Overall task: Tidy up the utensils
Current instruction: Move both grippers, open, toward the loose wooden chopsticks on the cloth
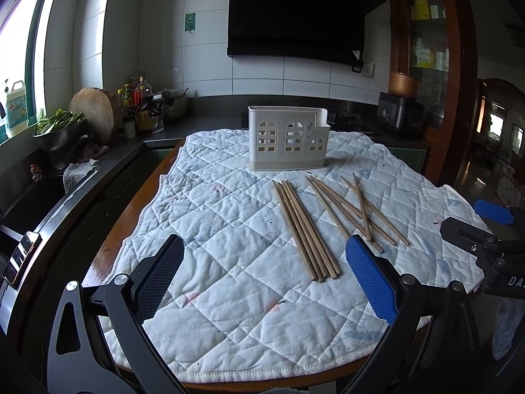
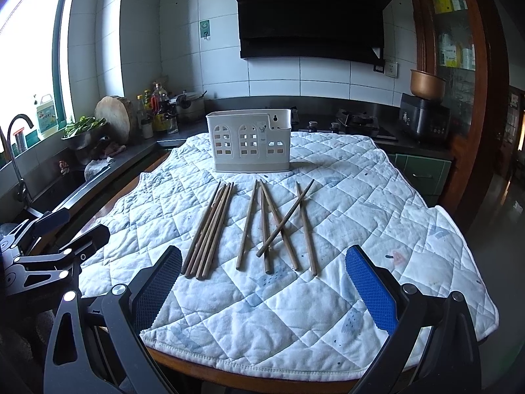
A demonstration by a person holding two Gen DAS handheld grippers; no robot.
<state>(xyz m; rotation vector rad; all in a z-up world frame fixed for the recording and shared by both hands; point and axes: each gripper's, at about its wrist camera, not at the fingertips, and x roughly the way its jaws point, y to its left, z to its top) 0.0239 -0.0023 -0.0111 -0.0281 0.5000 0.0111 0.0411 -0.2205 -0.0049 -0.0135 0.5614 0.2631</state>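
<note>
Both the left gripper (image 1: pixel 264 279) and right gripper (image 2: pixel 264 290) are held wide apart, empty. Ahead of them, chopsticks (image 2: pixel 210 229) are spread before the holder (image 2: pixel 249 141); crossed sticks (image 2: pixel 283 221) could be scattered if pinched carelessly.

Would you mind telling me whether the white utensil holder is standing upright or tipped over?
Upright. The utensil holder stands on its base on the quilted cloth, open top upward, with the chopsticks lying flat in front of it.

Stood along the dark desk (image 2: pixel 183 131): round chopping block (image 2: pixel 113 116), bowl of greens (image 2: pixel 83 131), oil bottles (image 2: pixel 157 105), rice cooker (image 2: pixel 423 120).
</note>
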